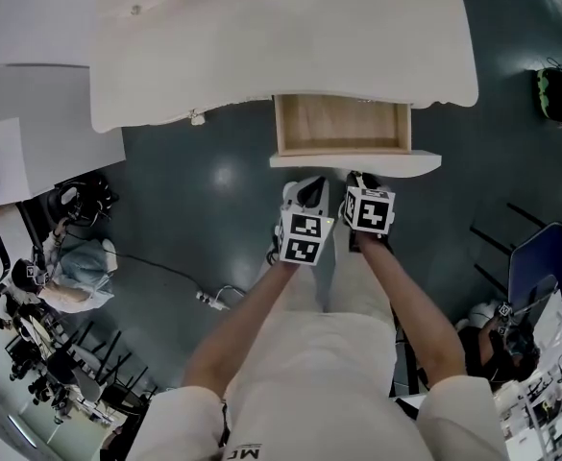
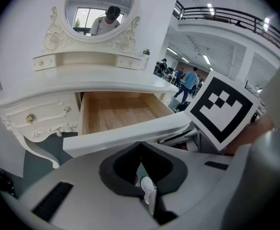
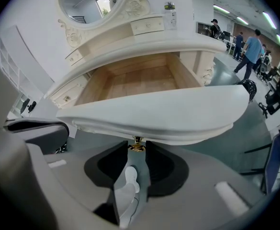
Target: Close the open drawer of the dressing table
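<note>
The white dressing table has its middle drawer pulled out, showing a bare wooden inside. Its curved white front faces me. My right gripper is under that front, with its jaws set on either side of the small gold knob and closed against it. In the head view this right gripper touches the drawer front. My left gripper is shut and holds nothing. It hangs just below the front's left part, beside the right one.
An oval mirror stands on the table top. A carved side drawer is to the left. On the dark floor lie a cable and a black bag. A seated person is at left and a blue chair at right.
</note>
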The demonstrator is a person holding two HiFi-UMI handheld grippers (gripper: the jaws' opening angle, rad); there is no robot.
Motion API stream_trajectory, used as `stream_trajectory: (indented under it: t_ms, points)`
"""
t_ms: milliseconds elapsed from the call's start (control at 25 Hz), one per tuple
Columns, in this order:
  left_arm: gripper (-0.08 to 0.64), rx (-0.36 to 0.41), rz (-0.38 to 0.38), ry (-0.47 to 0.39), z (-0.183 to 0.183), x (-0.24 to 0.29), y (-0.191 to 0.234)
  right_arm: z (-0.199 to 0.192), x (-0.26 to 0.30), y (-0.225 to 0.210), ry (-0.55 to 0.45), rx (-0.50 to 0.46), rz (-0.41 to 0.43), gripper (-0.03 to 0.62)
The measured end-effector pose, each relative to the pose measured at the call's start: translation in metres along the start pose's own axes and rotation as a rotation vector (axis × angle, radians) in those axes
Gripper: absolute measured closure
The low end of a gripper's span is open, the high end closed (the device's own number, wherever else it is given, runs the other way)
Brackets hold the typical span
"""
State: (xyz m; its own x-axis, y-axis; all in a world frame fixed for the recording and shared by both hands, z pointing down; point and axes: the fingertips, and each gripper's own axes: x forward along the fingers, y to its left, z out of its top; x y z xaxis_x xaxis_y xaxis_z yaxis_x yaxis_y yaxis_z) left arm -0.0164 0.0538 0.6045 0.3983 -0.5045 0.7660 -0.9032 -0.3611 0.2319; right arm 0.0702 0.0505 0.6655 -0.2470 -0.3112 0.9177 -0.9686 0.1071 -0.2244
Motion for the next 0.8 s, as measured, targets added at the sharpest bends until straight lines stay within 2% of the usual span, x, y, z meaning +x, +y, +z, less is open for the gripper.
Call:
stream_trajectory:
  t_ms: [800]
  points:
    - [0.551,-0.074,0.040,0.011,0.016,0.015,0.005,0.035,0.012,0.002,0.004,-0.031,0.028,0.479]
